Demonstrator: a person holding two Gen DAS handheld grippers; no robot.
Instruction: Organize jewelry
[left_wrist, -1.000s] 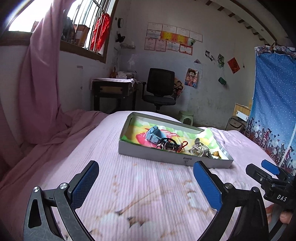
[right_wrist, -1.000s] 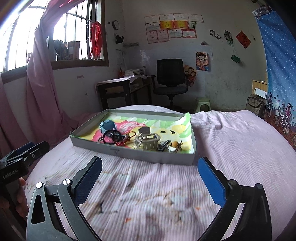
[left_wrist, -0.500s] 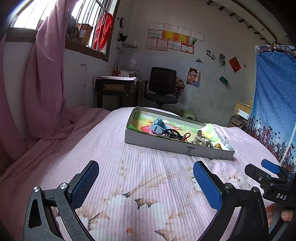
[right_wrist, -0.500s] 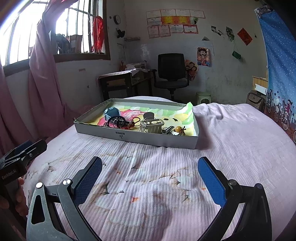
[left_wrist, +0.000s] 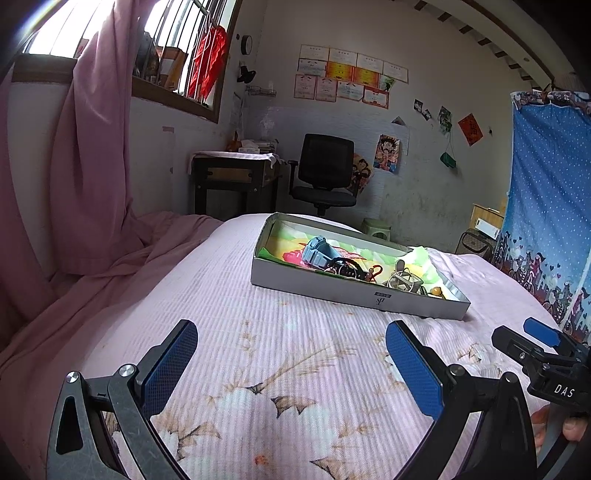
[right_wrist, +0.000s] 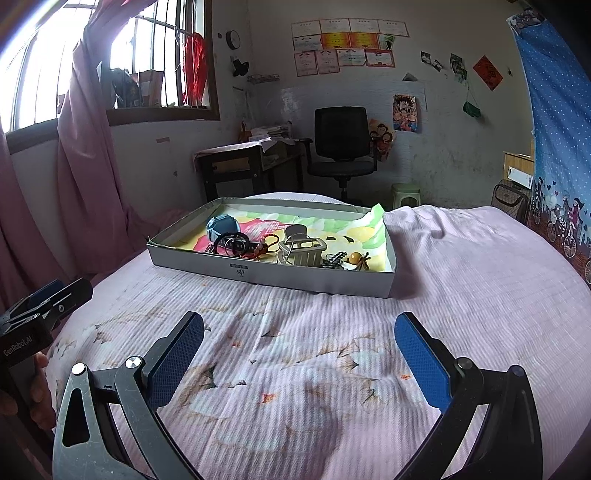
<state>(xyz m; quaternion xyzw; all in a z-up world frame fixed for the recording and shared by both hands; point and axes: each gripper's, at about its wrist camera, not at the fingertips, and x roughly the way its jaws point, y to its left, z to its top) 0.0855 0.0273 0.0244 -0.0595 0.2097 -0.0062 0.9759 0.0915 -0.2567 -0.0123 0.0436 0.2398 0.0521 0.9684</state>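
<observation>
Here, over a bed under a pink flowered sheet. Far left: pink curtain beside a barred window. Next, left gripper above the sheet, blue-padded fingers spread wide, nothing between them, well short of the tray. Further back, against the wall: dark table with papers on top, then a black office chair just to its right. Centre, on the bed: shallow grey cardboard tray lined with bright printed paper, lying flat. Inside it, left to right in the right wrist view: blue-grey watch by the near-left area, black ring-shaped pieces with a red cord touching it, pale metal cage-like ornament near the middle, a small dark piece and an amber bead toward the right end; finer detail of the tangle too small to tell. Then right gripper, also above the sheet in front of the tray, fingers likewise wide apart and holding nothing. Far right: blue dotted curtain with a cartoon border.
</observation>
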